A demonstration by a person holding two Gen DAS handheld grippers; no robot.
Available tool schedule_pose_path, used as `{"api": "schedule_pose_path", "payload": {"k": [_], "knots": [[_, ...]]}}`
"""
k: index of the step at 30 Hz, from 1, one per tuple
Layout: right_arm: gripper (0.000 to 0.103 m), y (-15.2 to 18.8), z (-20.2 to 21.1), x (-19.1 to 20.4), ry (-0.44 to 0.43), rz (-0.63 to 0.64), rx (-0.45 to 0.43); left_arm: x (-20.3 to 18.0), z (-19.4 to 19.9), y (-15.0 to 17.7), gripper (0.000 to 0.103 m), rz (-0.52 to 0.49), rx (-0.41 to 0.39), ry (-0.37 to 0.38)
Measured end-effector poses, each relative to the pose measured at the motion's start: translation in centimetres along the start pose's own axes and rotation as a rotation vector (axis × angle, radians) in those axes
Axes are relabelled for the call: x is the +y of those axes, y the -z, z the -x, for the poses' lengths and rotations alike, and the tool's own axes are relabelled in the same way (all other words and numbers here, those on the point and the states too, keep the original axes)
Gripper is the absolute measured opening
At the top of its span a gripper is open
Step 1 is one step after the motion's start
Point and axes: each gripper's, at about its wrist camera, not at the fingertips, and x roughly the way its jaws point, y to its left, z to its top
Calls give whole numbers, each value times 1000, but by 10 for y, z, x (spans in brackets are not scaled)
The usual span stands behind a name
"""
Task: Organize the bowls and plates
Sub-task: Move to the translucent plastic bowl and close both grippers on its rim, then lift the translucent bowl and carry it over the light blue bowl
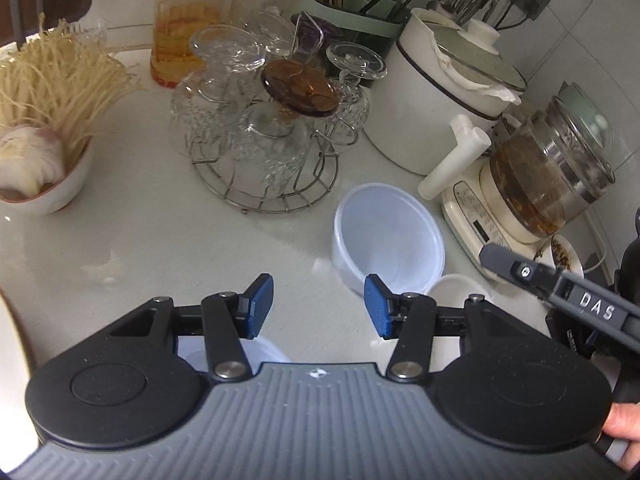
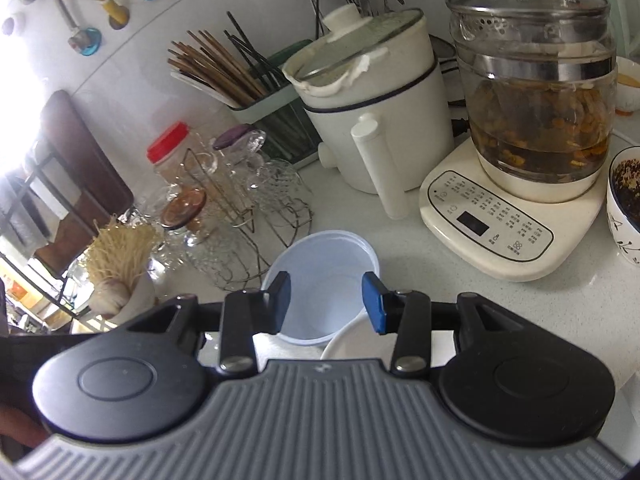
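A translucent white plastic bowl (image 1: 388, 236) (image 2: 324, 276) rests tilted on the counter, its near side propped on the rim of a white ceramic bowl (image 1: 454, 286) (image 2: 348, 342). My left gripper (image 1: 319, 306) hovers open just left of and in front of it, with only bare counter between its blue pads. My right gripper (image 2: 326, 304) is open too, and the plastic bowl lies just beyond its fingers. In the left wrist view the right gripper's finger (image 1: 500, 262) hangs to the right of the bowl, apart from it. Part of another pale translucent dish (image 1: 266, 354) shows under the left gripper.
A wire rack of upturned glasses (image 1: 260, 148) stands behind the bowls. To the right are a white lidded pot (image 1: 424, 100) and a glass kettle on its base (image 2: 532, 128). A bowl of enoki and onion (image 1: 44, 152) sits left, and a patterned bowl (image 2: 624, 208) far right.
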Motion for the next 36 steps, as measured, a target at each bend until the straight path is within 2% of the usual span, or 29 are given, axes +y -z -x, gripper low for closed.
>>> {"api": "schedule_pose_path", "payload": {"k": [11,17,21,24,29,36], "knots": [[43,-14,-33,-16,6,-23,68,0,-30,-16,56,83,15,39],[42,-20,-55,-24,23,-26,120,-4,-53,-18,56,103,51,62],[41,-20,-71,-28,13,-41,158,-5,-69,-18,55,123,72,70],[36,-19,-82,-30,13,-51,184,-6,-79,-19,53,123,86,61],[30,-19,-95,-33,38,-74,212,-5,-92,-21,33,123,107,52],[18,-17,-109,-35,28,-103,239,-4,-96,-26,13,103,112,59]]}}
